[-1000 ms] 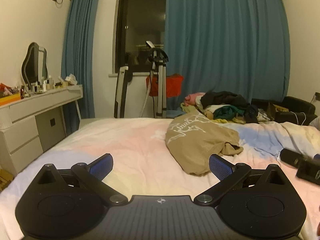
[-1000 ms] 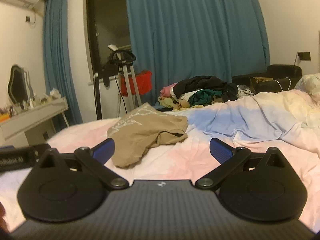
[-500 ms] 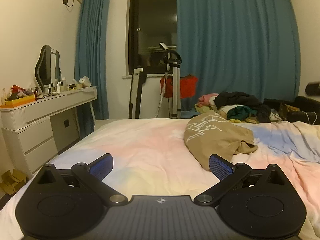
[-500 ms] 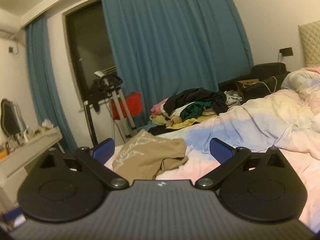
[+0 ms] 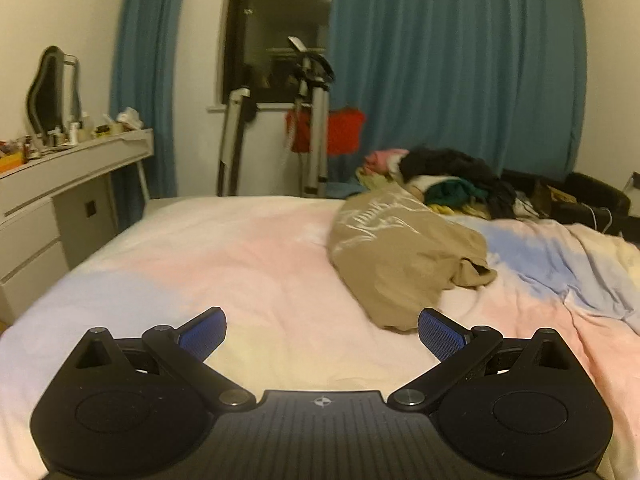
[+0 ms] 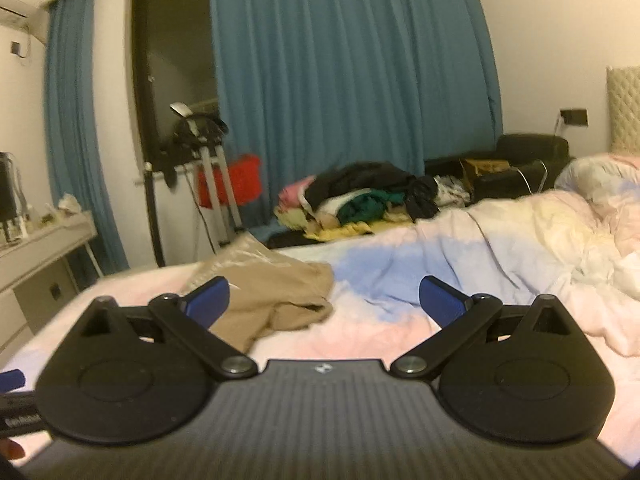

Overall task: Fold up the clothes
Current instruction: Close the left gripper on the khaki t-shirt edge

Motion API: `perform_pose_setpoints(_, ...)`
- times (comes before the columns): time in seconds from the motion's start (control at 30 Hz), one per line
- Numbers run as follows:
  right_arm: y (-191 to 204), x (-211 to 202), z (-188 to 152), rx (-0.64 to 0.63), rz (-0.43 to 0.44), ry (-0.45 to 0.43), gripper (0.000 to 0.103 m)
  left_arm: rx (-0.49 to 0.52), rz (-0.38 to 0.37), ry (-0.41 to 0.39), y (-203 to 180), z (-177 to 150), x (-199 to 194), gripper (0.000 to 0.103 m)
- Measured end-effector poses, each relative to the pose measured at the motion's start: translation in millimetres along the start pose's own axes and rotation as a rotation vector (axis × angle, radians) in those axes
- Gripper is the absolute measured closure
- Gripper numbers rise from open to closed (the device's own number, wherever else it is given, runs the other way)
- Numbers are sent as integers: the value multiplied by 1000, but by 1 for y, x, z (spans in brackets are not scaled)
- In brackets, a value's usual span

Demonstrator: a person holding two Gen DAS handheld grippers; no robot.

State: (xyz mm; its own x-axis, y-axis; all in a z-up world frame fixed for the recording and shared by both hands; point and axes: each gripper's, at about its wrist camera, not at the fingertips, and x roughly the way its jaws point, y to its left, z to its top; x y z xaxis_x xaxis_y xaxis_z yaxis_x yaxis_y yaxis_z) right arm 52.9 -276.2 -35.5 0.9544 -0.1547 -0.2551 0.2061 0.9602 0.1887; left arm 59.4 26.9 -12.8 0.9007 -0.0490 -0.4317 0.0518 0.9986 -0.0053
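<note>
Teal curtains (image 5: 452, 80) hang across the far wall of a bedroom, parted around a dark window (image 5: 280, 32), and a bed (image 5: 224, 264) with a pastel pink, blue and yellow cover fills most of what we see. On that cover lies the tan garment (image 5: 400, 256), crumpled in a loose heap with pale lettering on its upper side; from our left wrist view it sits ahead and to the right, its near edge just beyond the right-hand fingertip. Our left gripper (image 5: 322, 330) hovers low over the bed with its blue-padded fingers (image 5: 204, 332) spread wide and nothing between them. Our right gripper (image 6: 324, 298) is likewise spread wide and empty; in its view the tan garment (image 6: 272, 296) lies ahead and to the left, partly hidden behind the left-hand finger. Beyond the garment, at the far edge of the bed, a pile of mixed clothes (image 6: 360, 200) in black, green, pink and yellow is heaped up. To the left stands a white dresser (image 5: 60, 200) crowded with small bottles and a mirror (image 5: 52, 92). Near the window we see a metal stand (image 5: 312, 120) with something red (image 5: 344, 128) behind it. Both views are a little blurred.
</note>
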Motion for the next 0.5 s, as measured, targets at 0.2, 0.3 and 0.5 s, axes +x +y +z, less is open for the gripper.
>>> perform_pose_setpoints(0.2, -20, 28, -23, 73, -38, 36, 0, 100, -26, -2, -47, -1, 58, 0)
perform_pose_setpoints(0.3, -25, 41, -39, 131, -52, 55, 0, 157, -45, 12, -71, -5, 92, 0)
perform_pose_setpoints(0.5, -33, 73, -54, 124, -63, 73, 0, 241, -92, 94, -106, -21, 162, 11)
